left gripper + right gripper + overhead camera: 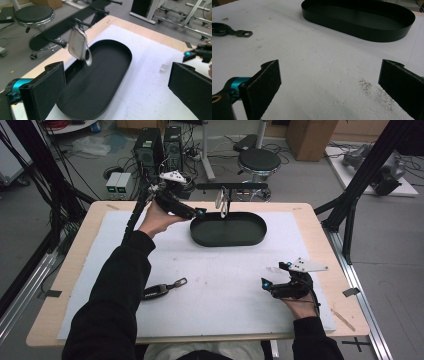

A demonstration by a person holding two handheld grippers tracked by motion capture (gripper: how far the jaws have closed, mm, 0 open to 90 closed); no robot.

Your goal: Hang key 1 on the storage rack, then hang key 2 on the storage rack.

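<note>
A black oval tray (229, 240) lies at the back middle of the white mat. A silvery metal object (223, 202) hangs blurred in the air just over the tray's far rim, with nothing holding it. In the left gripper view the silvery object (78, 45) is above the tray (126, 51), well beyond the jaws. My left gripper (202, 212) is raised at the tray's left end and open; its jaws stand wide apart around empty space (117, 87). My right gripper (275, 274) rests low on the mat at the front right, open and empty (329, 85).
A black watch-like object with a strap (161, 290) lies on the mat at the front left, beside my left sleeve; the right gripper view has it (223, 28) at far left. The white mat (220, 280) covers a wooden table. A stool (258, 160) stands behind.
</note>
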